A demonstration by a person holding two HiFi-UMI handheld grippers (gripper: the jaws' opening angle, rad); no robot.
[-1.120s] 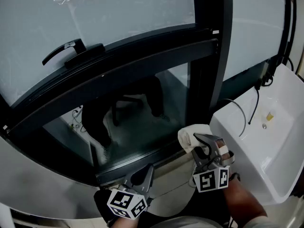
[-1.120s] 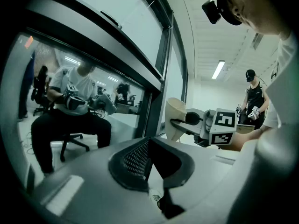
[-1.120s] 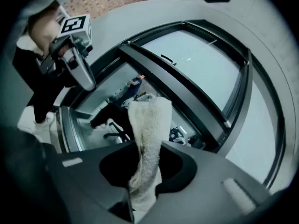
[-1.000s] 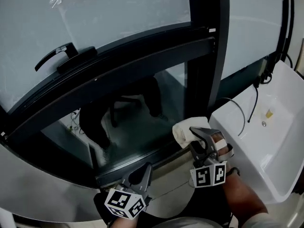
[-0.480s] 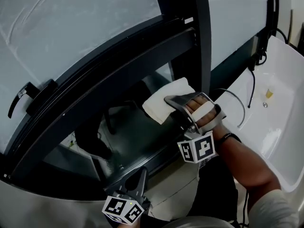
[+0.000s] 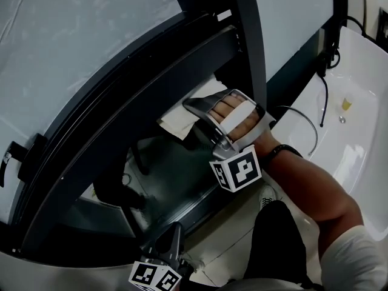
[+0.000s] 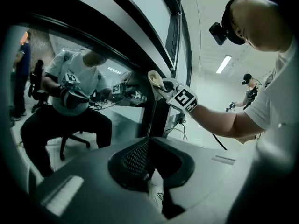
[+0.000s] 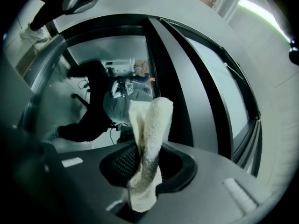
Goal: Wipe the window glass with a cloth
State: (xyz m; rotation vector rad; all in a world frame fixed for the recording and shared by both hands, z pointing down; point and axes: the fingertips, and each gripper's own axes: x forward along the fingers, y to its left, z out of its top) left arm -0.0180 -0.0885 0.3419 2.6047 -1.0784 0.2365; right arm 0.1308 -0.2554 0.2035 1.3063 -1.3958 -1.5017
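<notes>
Your right gripper has its fingers clenched on the cloth, so the loose end sticks out and can rub the window glass; the cloth looks pressed high on the lower pane, just beside the dark upright frame. Your left gripper hangs low, fingers closed on nothing, likely to keep out of the way.
</notes>
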